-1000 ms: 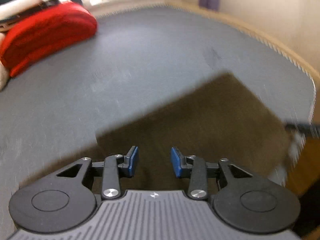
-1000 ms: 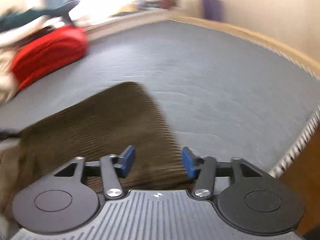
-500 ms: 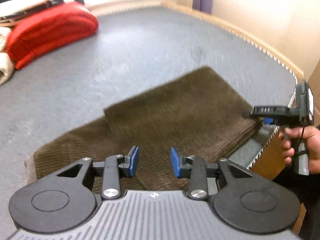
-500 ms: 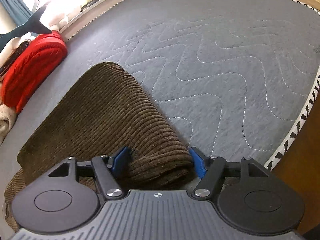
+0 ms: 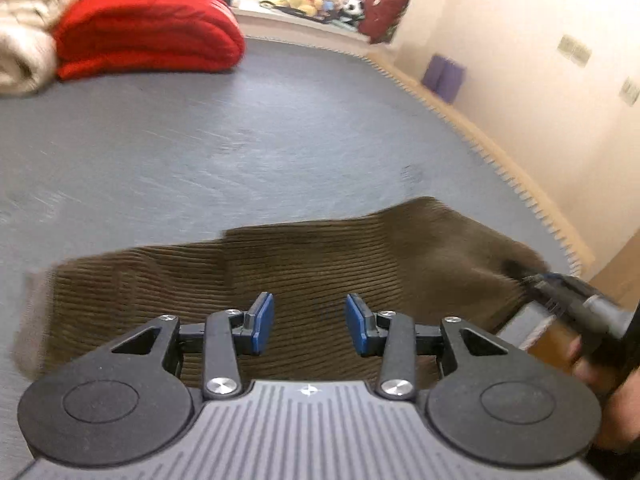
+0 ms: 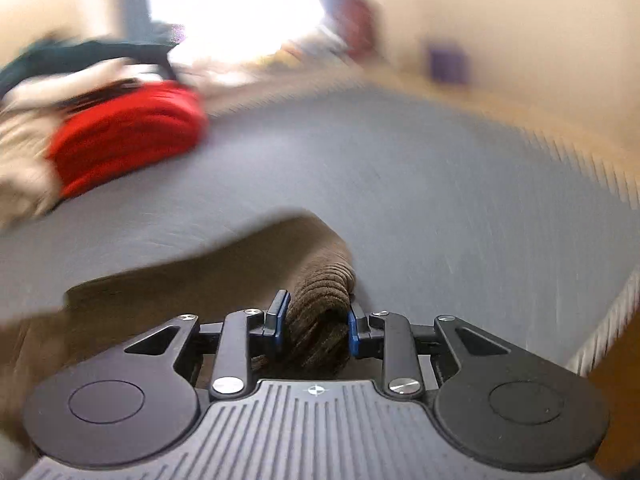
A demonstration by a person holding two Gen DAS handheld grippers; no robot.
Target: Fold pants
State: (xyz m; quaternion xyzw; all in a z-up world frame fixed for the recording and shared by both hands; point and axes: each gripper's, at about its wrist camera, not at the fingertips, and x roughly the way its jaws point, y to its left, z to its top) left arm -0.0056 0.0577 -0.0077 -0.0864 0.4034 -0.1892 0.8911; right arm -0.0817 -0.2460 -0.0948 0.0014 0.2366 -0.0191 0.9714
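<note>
The pants are brown ribbed corduroy, matt and soft. The bed wears a grey quilted matt cloth. The left claw is matt black plastic with blue rubbery pads and shiny metal screws. The red blanket looks plush.

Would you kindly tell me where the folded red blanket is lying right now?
The folded red blanket lies at the far left of the grey mattress in both wrist views, against a cream blanket, well beyond the brown corduroy pants.
</note>
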